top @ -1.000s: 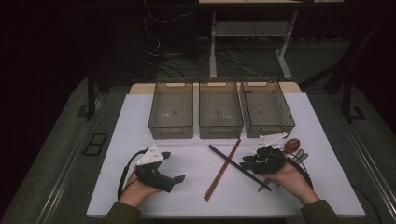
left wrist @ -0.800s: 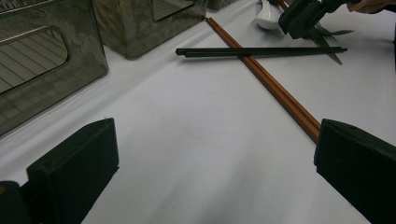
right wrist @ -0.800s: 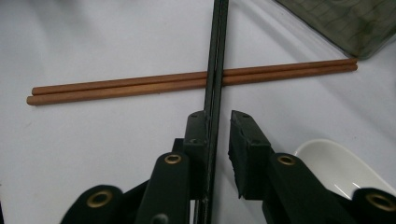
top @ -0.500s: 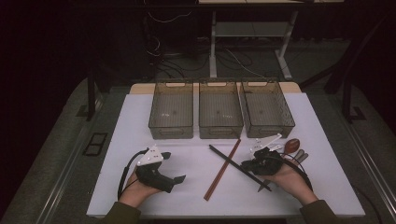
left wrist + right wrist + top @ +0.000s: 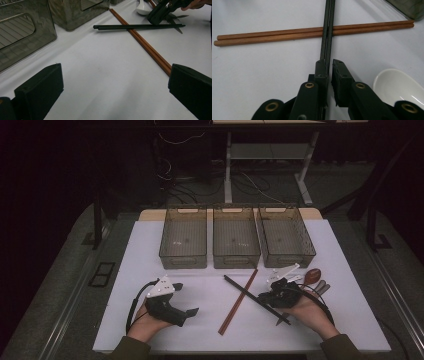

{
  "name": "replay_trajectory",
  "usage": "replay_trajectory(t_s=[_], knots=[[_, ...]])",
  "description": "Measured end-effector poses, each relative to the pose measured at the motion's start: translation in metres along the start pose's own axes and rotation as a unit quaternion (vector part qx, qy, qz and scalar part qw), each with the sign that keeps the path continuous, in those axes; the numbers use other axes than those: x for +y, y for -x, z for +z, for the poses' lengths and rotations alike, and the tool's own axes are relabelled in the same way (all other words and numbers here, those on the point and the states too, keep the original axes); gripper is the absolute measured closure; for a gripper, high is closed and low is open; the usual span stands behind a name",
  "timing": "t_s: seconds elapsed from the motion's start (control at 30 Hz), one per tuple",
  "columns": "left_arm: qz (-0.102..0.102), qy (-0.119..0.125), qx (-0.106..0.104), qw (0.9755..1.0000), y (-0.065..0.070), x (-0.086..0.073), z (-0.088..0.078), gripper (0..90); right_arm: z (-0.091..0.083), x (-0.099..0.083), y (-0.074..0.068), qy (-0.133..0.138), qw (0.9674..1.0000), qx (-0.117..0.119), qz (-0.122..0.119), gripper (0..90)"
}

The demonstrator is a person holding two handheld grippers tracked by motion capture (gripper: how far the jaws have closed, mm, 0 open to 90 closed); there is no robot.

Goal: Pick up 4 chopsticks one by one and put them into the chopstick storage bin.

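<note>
three bins [image 5: 236, 243], two chopstick pairs [image 5: 239, 301].

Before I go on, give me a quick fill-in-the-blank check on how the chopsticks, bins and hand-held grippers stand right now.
1. The right hand-held gripper is shut on the ____ chopsticks.
2. The black pair lies across the ____ chopsticks, forming an X.
3. Behind them stand ____ empty bins in a row.
4. The jaws of the left hand-held gripper stand ____, with nothing between them.

Missing words: black; brown; three; open
</note>
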State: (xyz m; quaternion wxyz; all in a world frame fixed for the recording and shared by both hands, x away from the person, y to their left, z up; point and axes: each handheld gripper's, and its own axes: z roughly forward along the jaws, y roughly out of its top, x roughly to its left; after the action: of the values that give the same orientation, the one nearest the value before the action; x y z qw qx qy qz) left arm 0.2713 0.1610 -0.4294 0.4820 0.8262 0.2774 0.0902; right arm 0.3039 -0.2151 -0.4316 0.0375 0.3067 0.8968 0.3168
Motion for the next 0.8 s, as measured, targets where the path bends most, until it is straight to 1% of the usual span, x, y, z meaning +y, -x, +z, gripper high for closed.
replay_trajectory(t_s=[0.57, 0.8], knots=[[0.000, -0.001, 0.000, 1.0000, 0.0001, 0.0000, -0.0002, 0.0, 0.0059, -0.0009, 0.0024, -0.010, 0.9999, -0.005, 0.004, 83.2], [0.001, -0.002, 0.000, 1.0000, 0.0002, 0.0001, -0.0003, 0.0, 0.0070, -0.0015, 0.0018, -0.010, 0.9999, -0.009, 0.005, 84.1]])
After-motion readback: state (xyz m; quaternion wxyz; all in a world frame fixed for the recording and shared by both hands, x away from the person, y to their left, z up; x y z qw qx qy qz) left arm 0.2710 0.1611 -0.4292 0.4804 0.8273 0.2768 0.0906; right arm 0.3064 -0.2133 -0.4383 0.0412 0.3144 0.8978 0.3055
